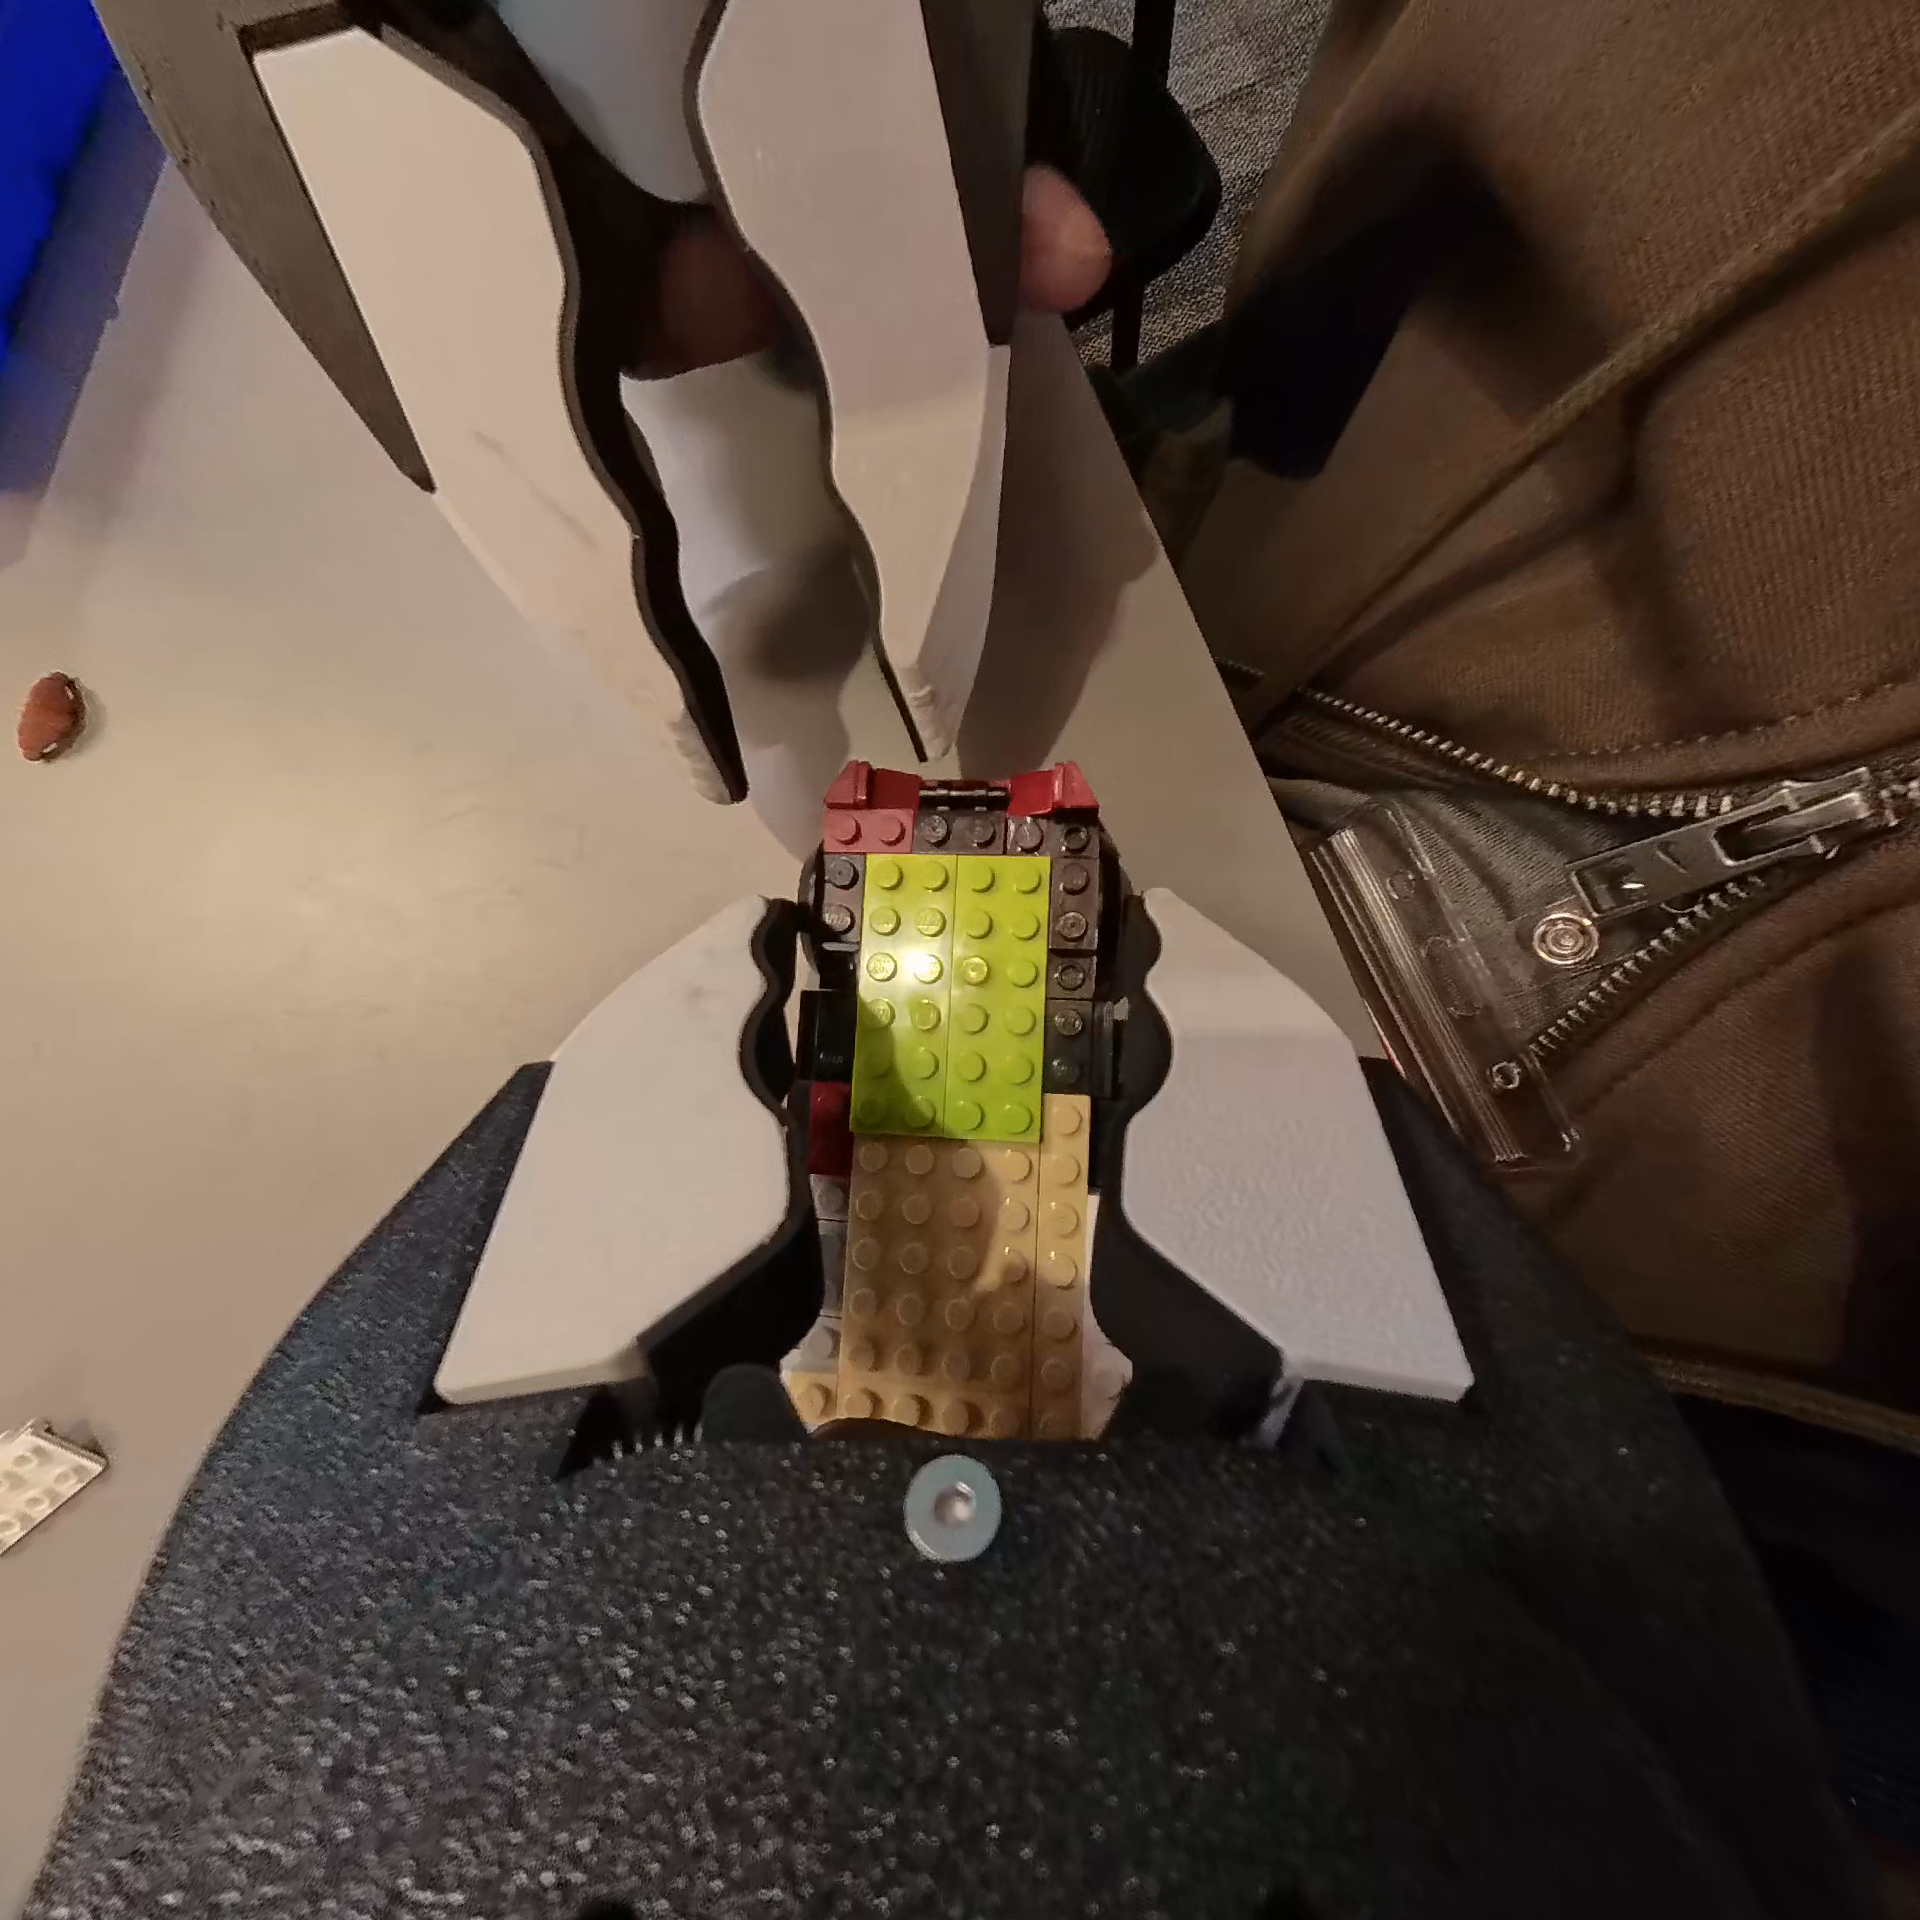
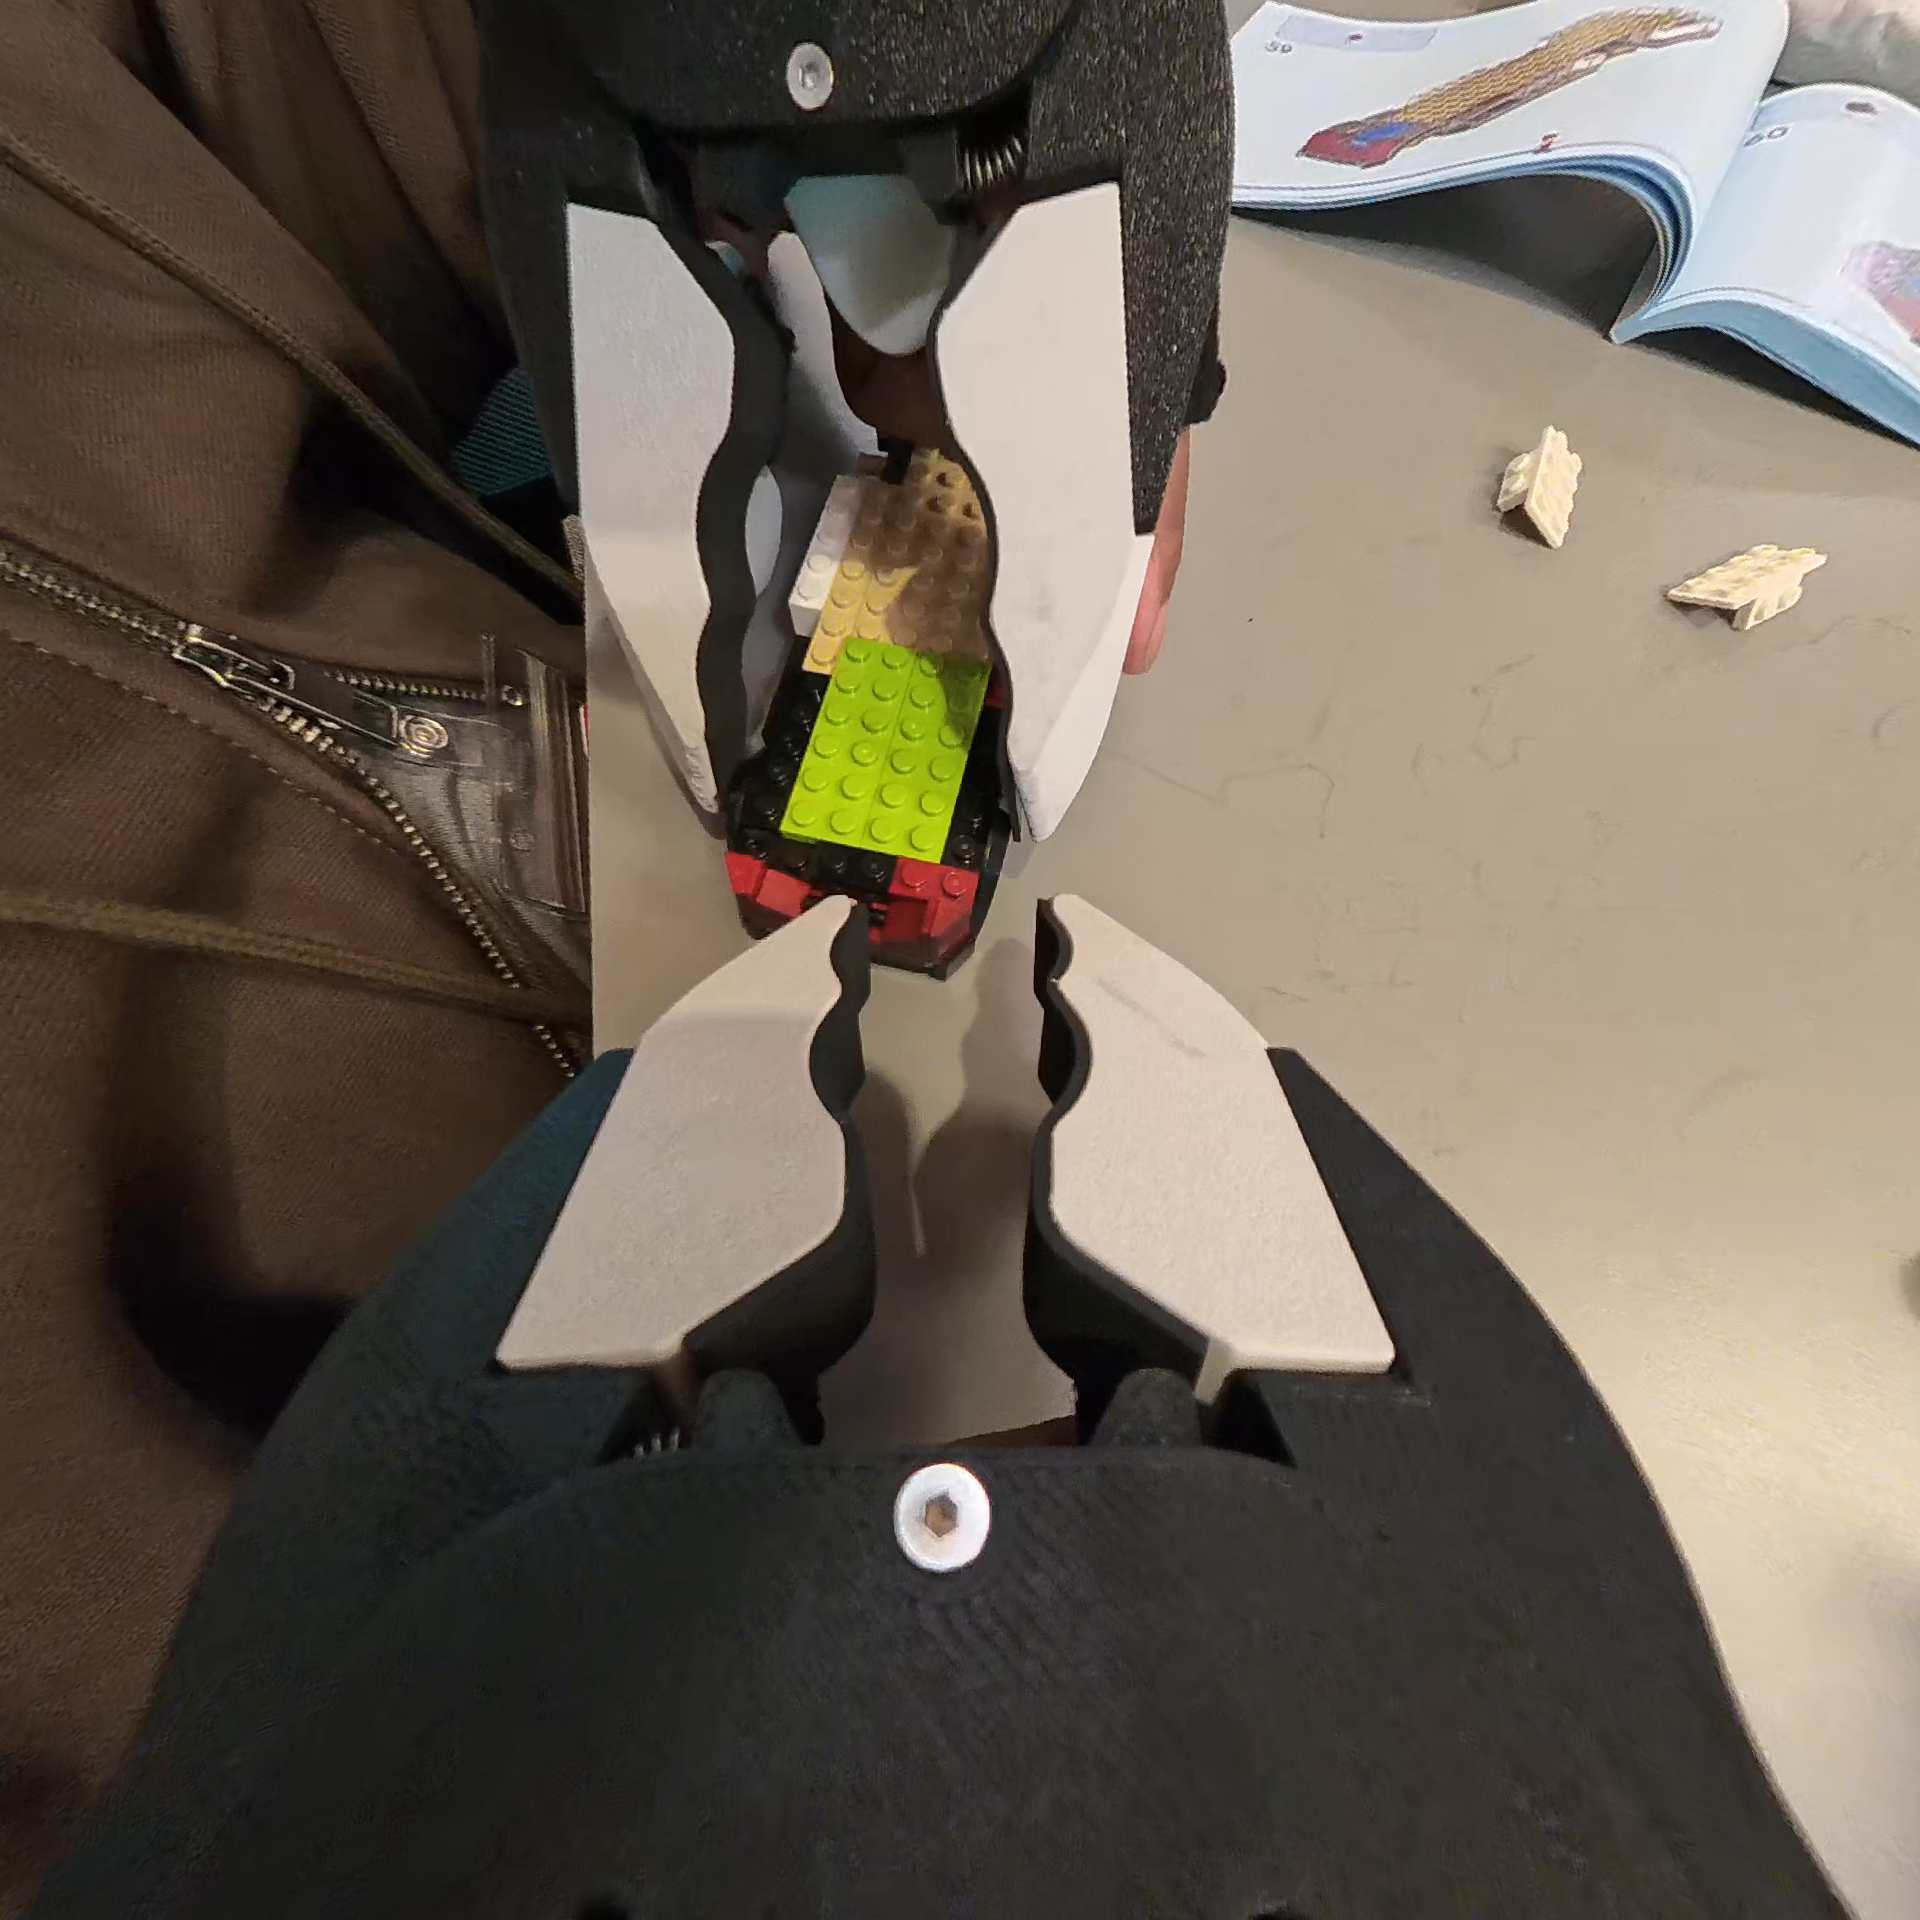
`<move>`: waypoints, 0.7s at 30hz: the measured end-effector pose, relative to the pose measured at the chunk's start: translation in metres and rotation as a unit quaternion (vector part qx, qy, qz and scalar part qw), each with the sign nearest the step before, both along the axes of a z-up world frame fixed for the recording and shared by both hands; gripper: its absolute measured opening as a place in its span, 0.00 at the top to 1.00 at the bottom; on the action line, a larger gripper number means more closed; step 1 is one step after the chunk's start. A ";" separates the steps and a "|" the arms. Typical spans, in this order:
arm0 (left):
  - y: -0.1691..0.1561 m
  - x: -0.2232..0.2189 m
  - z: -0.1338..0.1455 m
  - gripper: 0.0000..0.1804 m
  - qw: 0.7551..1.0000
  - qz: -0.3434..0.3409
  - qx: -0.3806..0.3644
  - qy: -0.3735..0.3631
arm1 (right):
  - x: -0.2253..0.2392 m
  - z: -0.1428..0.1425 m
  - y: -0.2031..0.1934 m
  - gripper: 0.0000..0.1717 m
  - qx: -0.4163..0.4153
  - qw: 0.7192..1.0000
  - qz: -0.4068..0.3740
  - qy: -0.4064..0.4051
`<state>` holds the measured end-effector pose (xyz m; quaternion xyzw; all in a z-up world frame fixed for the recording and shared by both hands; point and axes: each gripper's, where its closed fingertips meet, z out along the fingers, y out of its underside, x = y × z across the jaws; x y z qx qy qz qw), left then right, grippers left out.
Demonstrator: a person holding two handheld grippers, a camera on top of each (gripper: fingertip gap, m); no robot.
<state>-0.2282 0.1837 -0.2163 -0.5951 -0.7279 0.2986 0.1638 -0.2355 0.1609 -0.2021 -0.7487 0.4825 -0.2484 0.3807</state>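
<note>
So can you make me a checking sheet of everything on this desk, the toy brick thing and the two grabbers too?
Surface: pale grey table, scuffed.
Job's things: brick model, lime and tan plates on top, black and dark red at one end.
Clutter: open instruction booklet; two cream brick pieces; small brown piece; pale studded plate.
Grippers: left gripper clamps the model's sides; right gripper open, empty, tips at the red end.
Cables: nothing seen.
Surroundings: person's brown zipped jacket; blue object.
</note>
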 end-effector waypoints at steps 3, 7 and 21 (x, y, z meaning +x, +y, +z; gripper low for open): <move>0.000 0.000 0.000 0.66 1.000 0.001 0.001 0.000 | 0.000 0.000 -0.001 0.82 0.002 1.000 -0.003 0.001; 0.000 0.001 0.000 0.66 1.000 0.002 0.003 0.001 | 0.000 0.001 -0.002 0.82 0.008 1.000 -0.006 0.000; 0.000 0.001 0.000 0.67 1.000 0.004 0.003 0.001 | 0.001 0.001 -0.003 0.82 0.008 1.000 -0.008 0.003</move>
